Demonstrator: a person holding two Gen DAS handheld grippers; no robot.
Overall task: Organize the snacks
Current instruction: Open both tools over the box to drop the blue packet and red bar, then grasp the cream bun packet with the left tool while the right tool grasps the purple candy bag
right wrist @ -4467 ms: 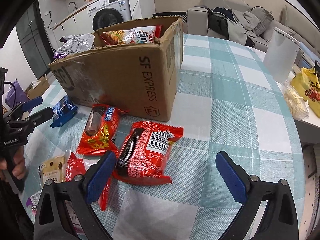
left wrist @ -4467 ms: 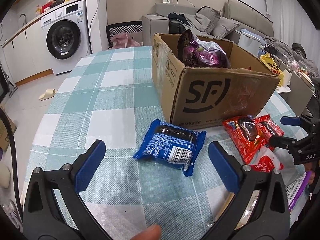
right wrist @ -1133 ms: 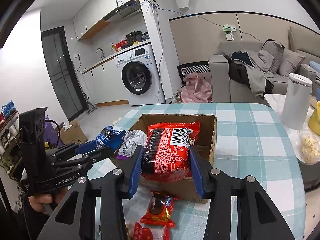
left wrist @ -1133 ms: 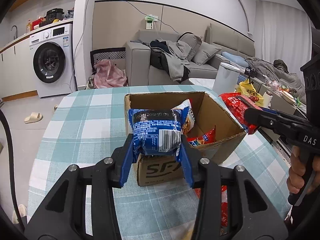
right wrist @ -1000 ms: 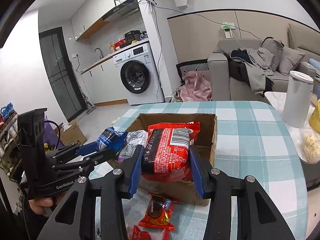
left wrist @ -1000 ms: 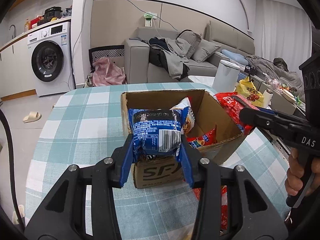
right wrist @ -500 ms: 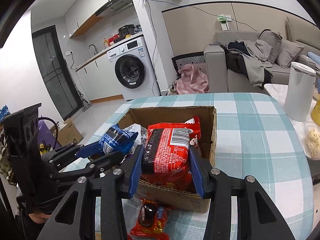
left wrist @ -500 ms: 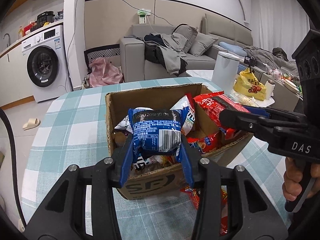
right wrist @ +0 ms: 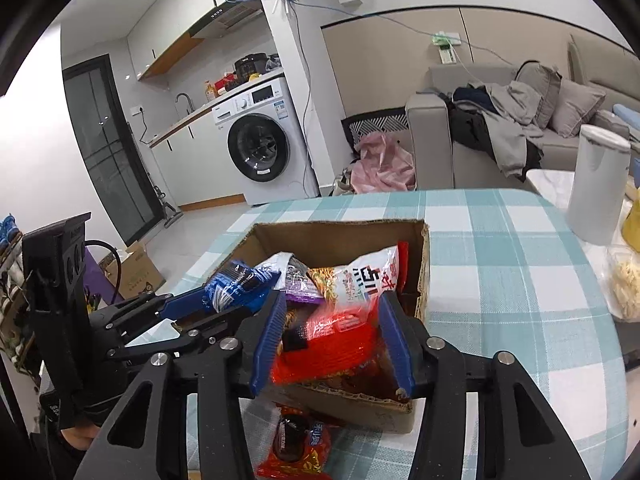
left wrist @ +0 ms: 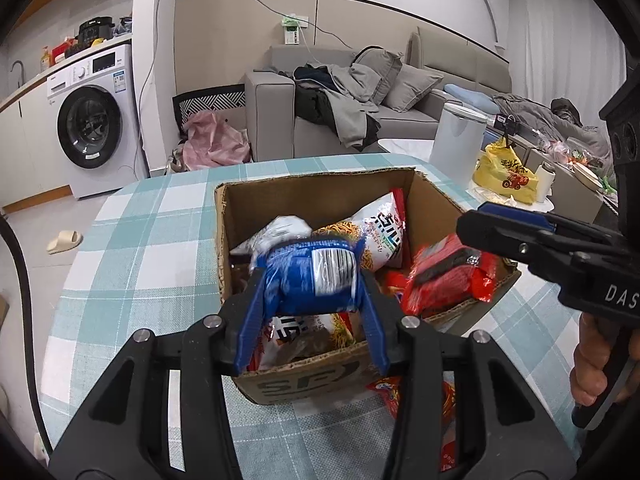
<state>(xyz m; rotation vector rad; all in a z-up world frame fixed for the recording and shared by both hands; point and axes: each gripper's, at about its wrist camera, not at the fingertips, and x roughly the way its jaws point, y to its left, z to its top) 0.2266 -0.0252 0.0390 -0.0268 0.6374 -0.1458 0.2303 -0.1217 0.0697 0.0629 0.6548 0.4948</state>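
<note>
— Cardboard, open at the top: the box (left wrist: pixel 348 376) sits on the checked bench (left wrist: pixel 152 236), and both snacks hang over it.

— Which hand-held gripper has which?

— The left hand-held gripper (left wrist: pixel 312 300) is clenched on the blue packet (left wrist: pixel 310 278), pads pressing both its sides, above the box's near left part. The right hand-held gripper (right wrist: pixel 332 344) has its pads spread a little wider than the red packet (right wrist: pixel 332 348); the packet looks tilted and blurred between them (whether it is gripped cannot be told).

— And inside the box?

— A white-and-orange noodle-snack bag (left wrist: pixel 378 236) leans toward the far wall, with a silvery bag (left wrist: pixel 276 230) to its left.

— Outside it?

— Another red snack (right wrist: pixel 298 448) lies on the bench just in front of the box's near wall. Beyond the bench stand a washing machine (right wrist: pixel 260 136) and a grey sofa (right wrist: pixel 500 136) piled with clothes.
</note>
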